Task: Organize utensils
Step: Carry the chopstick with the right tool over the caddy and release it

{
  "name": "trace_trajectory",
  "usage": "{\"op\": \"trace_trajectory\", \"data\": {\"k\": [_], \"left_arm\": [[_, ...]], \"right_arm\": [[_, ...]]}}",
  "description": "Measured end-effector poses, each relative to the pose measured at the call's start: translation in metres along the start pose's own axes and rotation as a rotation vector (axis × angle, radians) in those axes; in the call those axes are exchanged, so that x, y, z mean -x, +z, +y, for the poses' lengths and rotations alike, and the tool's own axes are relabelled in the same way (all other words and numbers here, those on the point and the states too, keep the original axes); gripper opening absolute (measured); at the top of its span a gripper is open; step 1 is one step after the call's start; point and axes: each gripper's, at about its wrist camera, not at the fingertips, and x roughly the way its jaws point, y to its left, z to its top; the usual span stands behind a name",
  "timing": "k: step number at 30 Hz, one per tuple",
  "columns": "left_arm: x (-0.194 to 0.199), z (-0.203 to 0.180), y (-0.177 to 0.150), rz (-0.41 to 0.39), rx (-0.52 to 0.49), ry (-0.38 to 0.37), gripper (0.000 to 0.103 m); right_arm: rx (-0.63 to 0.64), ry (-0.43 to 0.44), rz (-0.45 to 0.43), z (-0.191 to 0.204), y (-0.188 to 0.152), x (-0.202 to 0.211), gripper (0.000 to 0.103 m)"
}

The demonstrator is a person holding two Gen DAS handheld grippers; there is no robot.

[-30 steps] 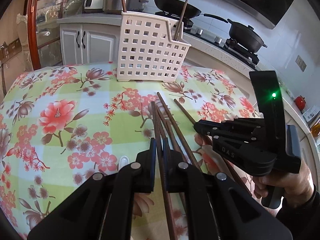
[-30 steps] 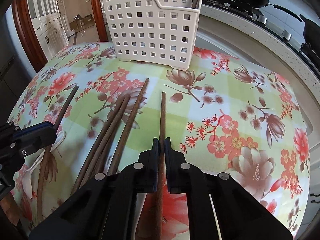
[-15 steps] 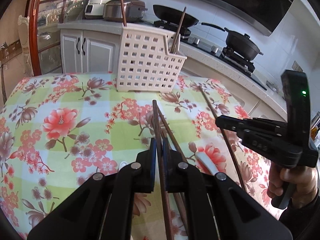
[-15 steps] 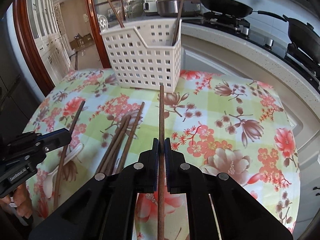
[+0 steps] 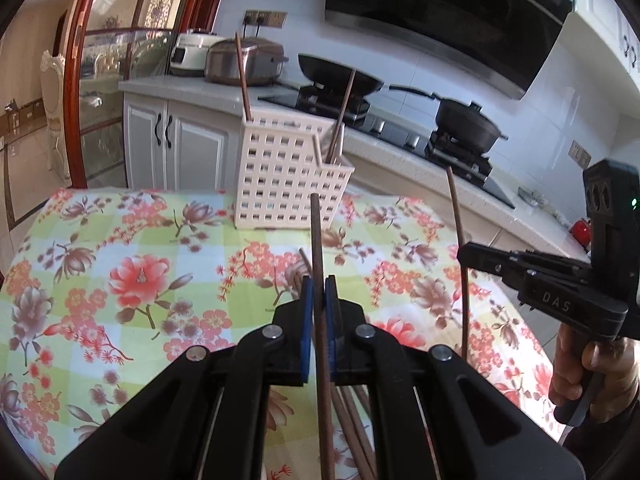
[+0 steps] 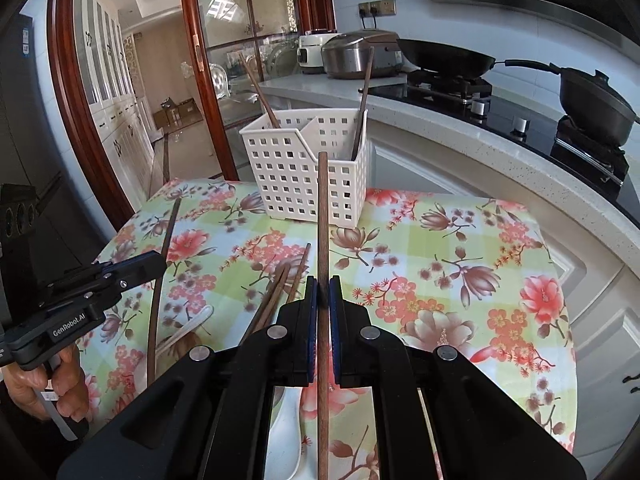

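One brown chopstick [image 5: 316, 240] is clamped between the pads of the left hand-held gripper [image 5: 319, 300], its tip raised toward the white slotted basket [image 5: 288, 176]. A second chopstick [image 6: 322, 216] is clamped in the right hand-held gripper [image 6: 323, 300], likewise lifted clear of the cloth. Two chopsticks are seen standing in the basket at the far side of the worktop [image 6: 460, 264]. Loose chopsticks [image 6: 276, 292] and a white spoon [image 6: 184, 332] are left lying on the floral cloth between the grippers.
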Motion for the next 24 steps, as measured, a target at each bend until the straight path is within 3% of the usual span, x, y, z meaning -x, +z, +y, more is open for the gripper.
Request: {"op": "trace_trajectory", "data": {"k": [8,17,24], "left_arm": [[0.024,-0.008,0.008,-0.055,-0.004,-0.028,0.006],[0.033,-0.010,0.012,-0.068,-0.003,-0.035,0.006],[0.039,-0.002,0.033,-0.095,0.011,-0.047,0.006]], "right_arm": [[-0.007,-0.008,-0.058,-0.004,0.000,0.030,0.007],[-0.025,-0.012,-0.068,-0.009,-0.007,0.036,0.007],[-0.023,-0.021,-0.089,-0.012,0.007,0.043,0.007]]}}
